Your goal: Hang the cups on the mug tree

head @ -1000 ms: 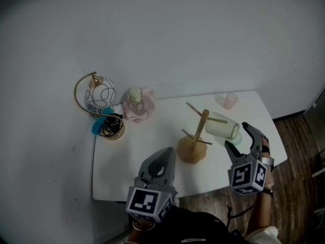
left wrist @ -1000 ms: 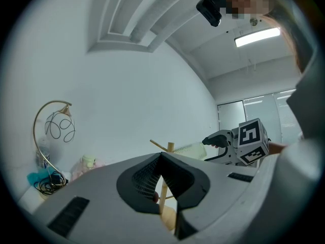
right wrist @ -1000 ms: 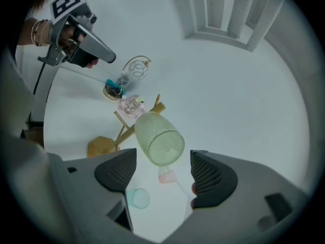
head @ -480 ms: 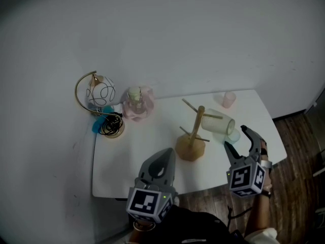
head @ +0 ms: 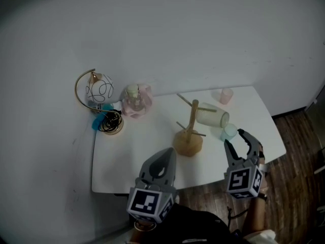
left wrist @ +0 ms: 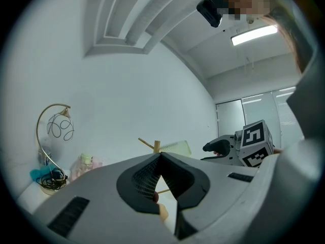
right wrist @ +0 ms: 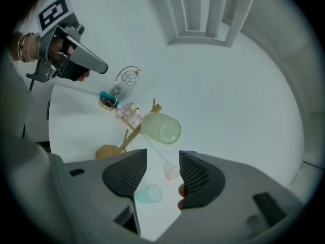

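The wooden mug tree (head: 189,134) stands mid-table, and a pale green ribbed cup (head: 212,115) hangs on its right peg, mouth turned right. A small teal cup (head: 228,131) sits on the table just beyond my right gripper (head: 238,140). A small pink cup (head: 224,95) stands near the far edge. In the right gripper view the right gripper (right wrist: 162,174) is open. Its jaws have just been closing with nothing between them. The teal cup (right wrist: 149,193) lies past the left finger. My left gripper (head: 163,156) hovers over the table's near edge, shut and empty (left wrist: 160,156).
At the back left stand a gold arched lamp (head: 95,91), a coil of black cable with something teal (head: 107,122), and a pink-wrapped bottle (head: 135,100). The white table (head: 127,156) ends close behind both grippers. Wooden floor (head: 299,136) shows to the right.
The right gripper has drawn back from the hung green cup toward the near edge, and its jaws have narrowed. The left gripper looks about the same.
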Available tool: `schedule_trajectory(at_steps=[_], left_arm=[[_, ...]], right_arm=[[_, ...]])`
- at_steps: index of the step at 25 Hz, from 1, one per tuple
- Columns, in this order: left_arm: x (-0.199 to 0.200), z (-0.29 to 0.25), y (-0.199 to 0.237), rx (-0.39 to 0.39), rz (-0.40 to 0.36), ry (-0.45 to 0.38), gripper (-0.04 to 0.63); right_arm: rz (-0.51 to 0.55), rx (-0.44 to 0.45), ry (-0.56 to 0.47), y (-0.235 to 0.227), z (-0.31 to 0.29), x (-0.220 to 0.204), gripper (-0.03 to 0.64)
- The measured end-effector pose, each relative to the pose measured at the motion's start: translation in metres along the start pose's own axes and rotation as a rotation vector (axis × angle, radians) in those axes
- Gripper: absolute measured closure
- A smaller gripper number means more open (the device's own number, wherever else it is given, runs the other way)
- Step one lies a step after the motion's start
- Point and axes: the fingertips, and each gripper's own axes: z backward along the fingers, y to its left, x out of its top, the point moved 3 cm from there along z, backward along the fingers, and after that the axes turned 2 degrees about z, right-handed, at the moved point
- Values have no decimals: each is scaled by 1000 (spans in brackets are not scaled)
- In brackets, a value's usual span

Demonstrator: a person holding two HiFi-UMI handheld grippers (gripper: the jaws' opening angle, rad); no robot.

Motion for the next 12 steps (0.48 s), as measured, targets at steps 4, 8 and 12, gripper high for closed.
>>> schedule_trajectory(at_steps=[4, 8, 12], left_arm=[[-2, 6, -10, 1, 0, 3, 595], [-4, 15, -16, 11, -18, 4, 595], [-4, 22, -23, 27, -34, 11, 595]], right_arm=[[-54, -15, -29, 2, 11, -3, 443], [-101, -34, -67, 5, 22, -4, 505], [-110, -54, -78, 3, 34, 0, 557]])
